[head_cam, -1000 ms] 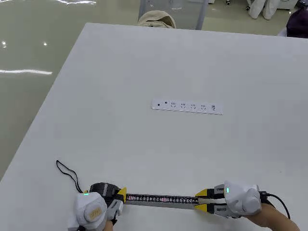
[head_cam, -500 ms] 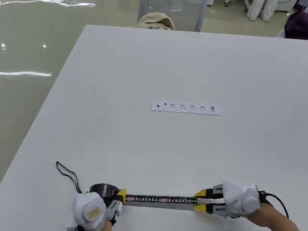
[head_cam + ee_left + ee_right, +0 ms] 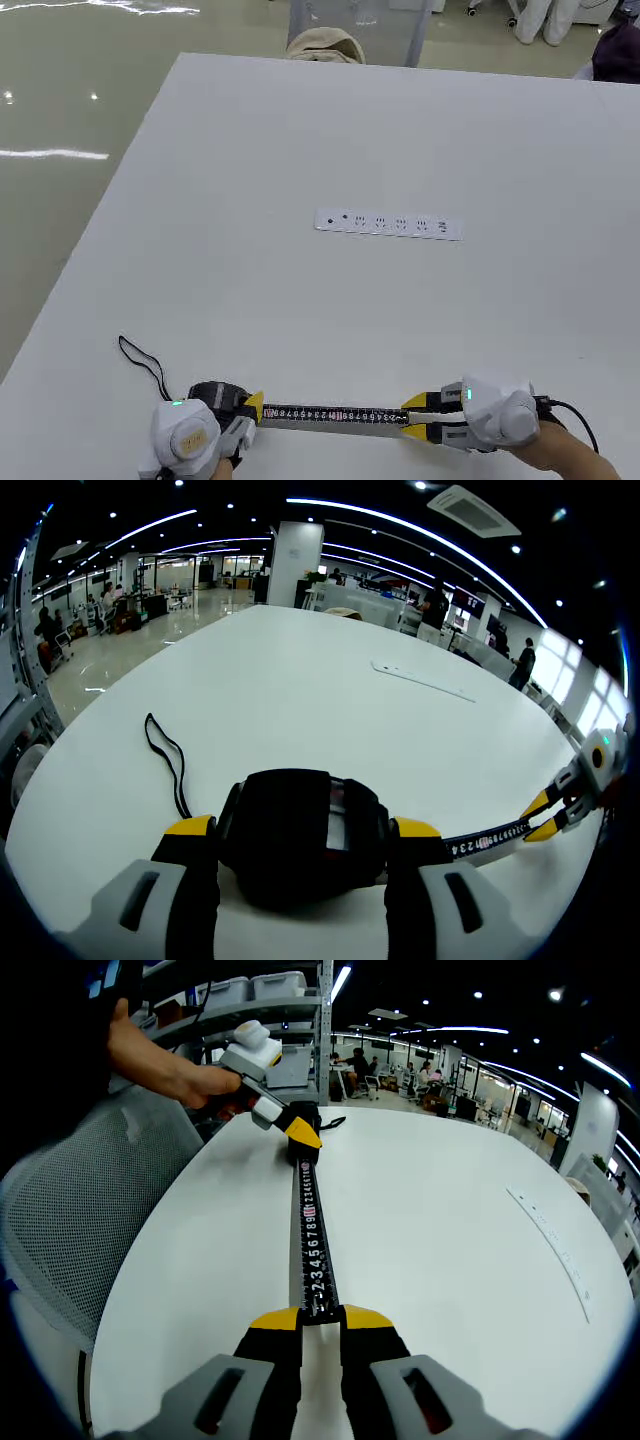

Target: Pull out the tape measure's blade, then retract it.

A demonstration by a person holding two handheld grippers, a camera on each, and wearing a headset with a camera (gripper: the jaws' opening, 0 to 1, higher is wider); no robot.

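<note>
Wht table (image 3: 400, 130), glossy floor (image 3: 60, 100)

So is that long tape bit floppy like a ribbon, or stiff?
Probably fairly stiff: the blade runs straight from the tape measure case to the right claw, with no sag or wrinkle. It looks thin and flat, though, so a sideways push might buckle it. The loose wrist strap looks like the floppy part.
</note>
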